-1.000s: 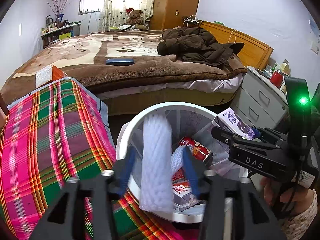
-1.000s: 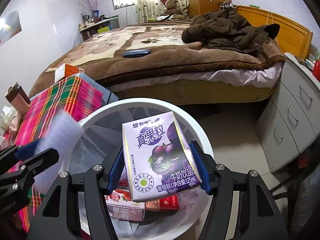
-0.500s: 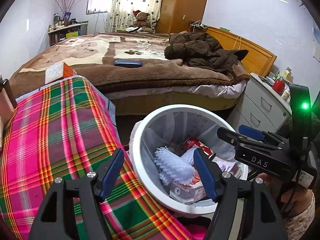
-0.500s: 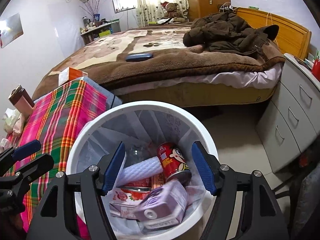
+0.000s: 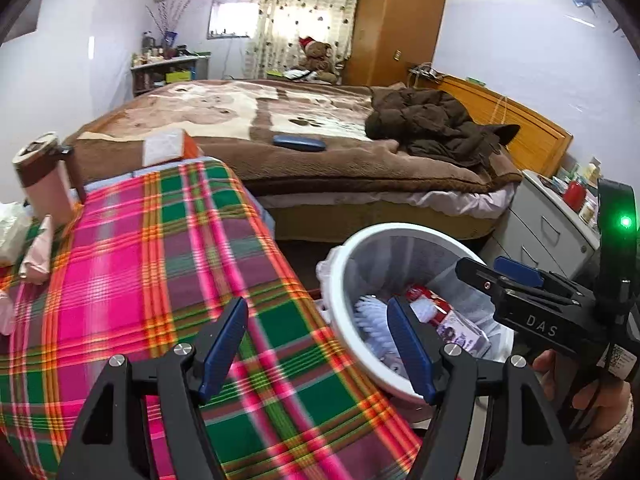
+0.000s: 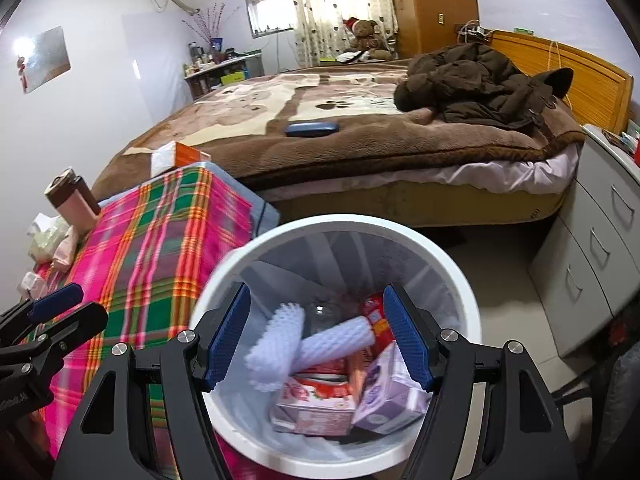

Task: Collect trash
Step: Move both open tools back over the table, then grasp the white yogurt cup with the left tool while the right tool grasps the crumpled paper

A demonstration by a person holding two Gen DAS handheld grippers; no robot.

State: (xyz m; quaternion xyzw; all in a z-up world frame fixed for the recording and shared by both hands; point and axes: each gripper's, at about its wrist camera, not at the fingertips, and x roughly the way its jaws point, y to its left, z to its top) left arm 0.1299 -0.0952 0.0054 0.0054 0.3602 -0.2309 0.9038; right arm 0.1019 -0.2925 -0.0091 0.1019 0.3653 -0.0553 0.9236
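Observation:
A white trash bin (image 6: 460, 276) with a clear liner stands on the floor beside the plaid-covered table (image 6: 160, 248). Inside lie two white foam net sleeves (image 6: 280, 340), a purple milk carton (image 6: 388, 392), a pink carton (image 6: 312, 404) and a red can (image 6: 374, 312). My right gripper (image 6: 317, 292) hangs open above the bin with nothing between its fingers. My left gripper (image 5: 316, 308) is open and empty over the table's edge (image 5: 160, 280), with the bin (image 5: 348, 264) to its right. Each gripper shows in the other's view: the right gripper (image 5: 500, 276) and the left gripper (image 6: 60, 304).
On the table's far left stand a pink and brown tumbler (image 5: 40, 184), a crumpled white bag (image 5: 8, 228) and a pink packet (image 5: 38, 256); an orange and white box (image 5: 168, 146) sits at the far end. Beyond are a bed (image 5: 320, 168) and a grey dresser (image 6: 600, 240).
The left gripper let go of the foam sleeve and the right let go of the purple carton; both now lie in the bin. The left gripper has swung left over the table.

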